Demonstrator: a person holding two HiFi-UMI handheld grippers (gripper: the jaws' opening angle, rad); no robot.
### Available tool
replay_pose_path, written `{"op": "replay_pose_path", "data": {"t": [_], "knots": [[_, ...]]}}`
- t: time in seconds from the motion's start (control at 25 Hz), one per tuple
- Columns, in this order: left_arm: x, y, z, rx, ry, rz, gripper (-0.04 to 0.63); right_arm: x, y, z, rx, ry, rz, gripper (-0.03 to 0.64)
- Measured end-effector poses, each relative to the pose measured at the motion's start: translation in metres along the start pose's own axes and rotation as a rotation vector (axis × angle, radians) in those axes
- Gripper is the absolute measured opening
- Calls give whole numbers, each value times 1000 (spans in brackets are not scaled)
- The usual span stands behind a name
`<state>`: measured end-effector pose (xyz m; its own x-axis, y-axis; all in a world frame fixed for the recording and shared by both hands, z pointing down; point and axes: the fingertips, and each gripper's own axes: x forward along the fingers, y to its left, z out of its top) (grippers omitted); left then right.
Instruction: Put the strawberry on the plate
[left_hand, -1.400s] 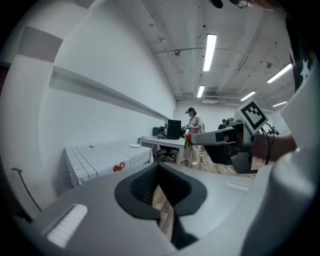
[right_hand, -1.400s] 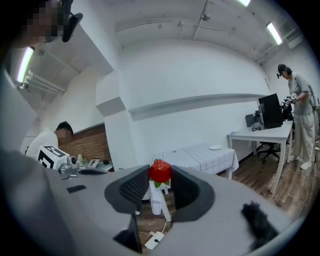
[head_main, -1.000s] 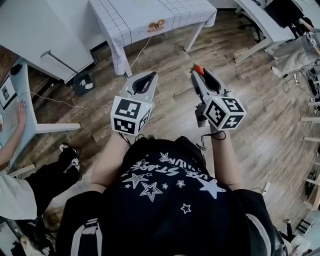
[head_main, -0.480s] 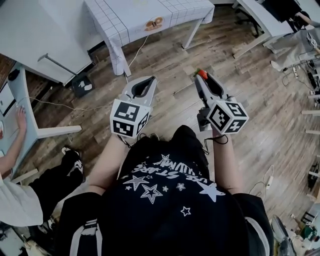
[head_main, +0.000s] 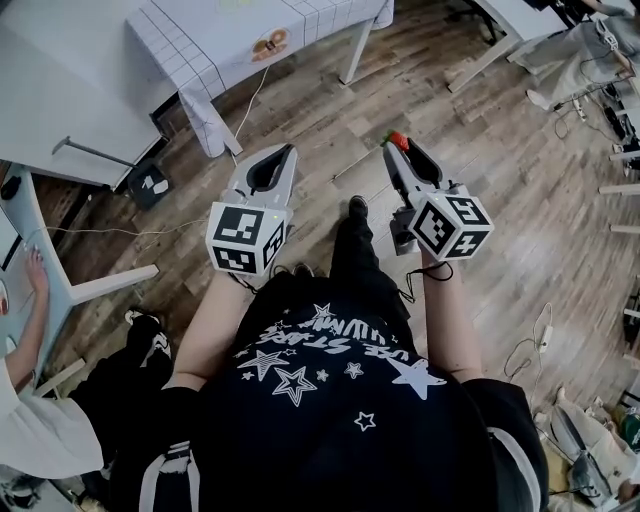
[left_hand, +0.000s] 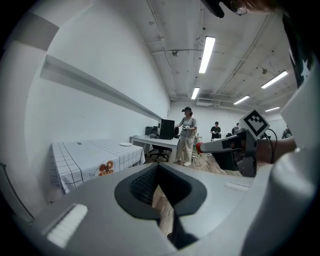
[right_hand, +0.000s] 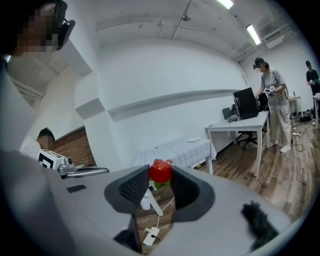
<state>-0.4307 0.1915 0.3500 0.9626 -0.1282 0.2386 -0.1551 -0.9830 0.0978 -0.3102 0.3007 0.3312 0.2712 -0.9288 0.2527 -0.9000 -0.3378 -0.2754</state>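
Observation:
My right gripper (head_main: 397, 147) is shut on a red strawberry (head_main: 398, 139) with green leaves, held at its tips high above the wooden floor. In the right gripper view the strawberry (right_hand: 160, 170) sits between the dark ribbed pads (right_hand: 132, 187). My left gripper (head_main: 284, 151) is level with it to the left, shut with nothing in it; its tips (left_hand: 158, 166) meet. A small white plate (right_hand: 193, 139) lies on a table with a checked cloth (head_main: 200, 50), some way ahead. The left gripper view shows the plate (left_hand: 126, 144) on that same table.
The checked cloth carries an orange-brown print (head_main: 268, 44). White desks (head_main: 70, 90) stand at the left and far right. A cable and power box (head_main: 152, 185) lie on the floor. People stand by a desk with a computer (left_hand: 186, 135). A seated person's legs (head_main: 110, 360) are at the left.
The checked table has slid leftward in the head view and a foot has come forward between the grippers. Both grippers keep their pose, the right one still holding the strawberry.

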Motion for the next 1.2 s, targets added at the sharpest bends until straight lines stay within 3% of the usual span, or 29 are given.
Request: {"op": "replay_pose_path", "data": {"t": [0.36, 1.2], "knots": [[52, 16, 15, 14, 8, 63, 9, 53, -49, 25, 2, 0, 41, 143], [242, 36, 73, 4, 24, 153, 9, 159, -204, 111, -3, 21, 130, 143]]}}
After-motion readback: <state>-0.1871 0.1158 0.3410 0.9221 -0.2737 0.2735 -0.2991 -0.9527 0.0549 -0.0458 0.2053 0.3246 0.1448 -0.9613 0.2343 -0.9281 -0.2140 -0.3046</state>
